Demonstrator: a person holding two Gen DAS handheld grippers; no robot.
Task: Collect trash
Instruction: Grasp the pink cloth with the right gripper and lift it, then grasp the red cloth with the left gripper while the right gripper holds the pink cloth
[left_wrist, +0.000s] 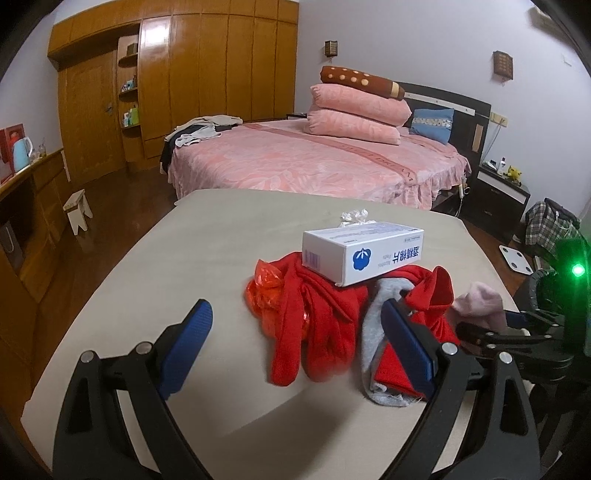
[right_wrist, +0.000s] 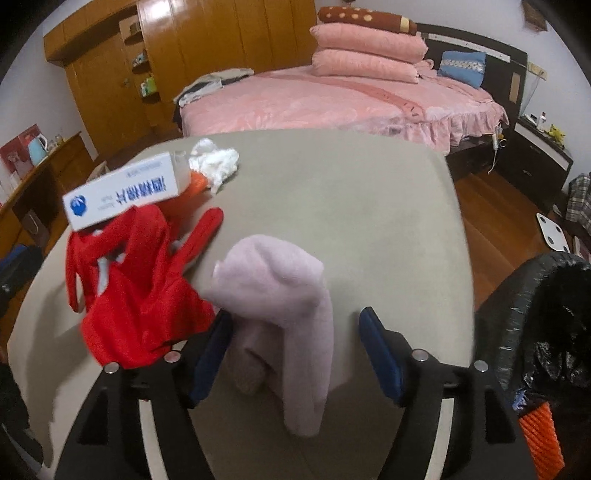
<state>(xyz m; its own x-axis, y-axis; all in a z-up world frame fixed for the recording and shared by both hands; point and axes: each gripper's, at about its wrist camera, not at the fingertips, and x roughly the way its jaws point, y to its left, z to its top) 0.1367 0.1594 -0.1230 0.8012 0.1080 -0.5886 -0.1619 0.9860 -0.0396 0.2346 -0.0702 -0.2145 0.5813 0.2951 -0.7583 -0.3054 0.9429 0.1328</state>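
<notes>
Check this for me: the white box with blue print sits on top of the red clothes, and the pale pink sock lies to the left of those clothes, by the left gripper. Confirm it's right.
One thing is wrong. The white box does sit on the red clothes, but the pale pink sock lies to their right, between the open jaws of the right gripper, not by the left one. The right wrist view shows it.

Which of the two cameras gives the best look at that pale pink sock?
The right wrist view: the pink sock lies whole and near, between the open jaws. The left wrist view catches only a small blurred piece of it at the edge, behind the red clothes.
</notes>
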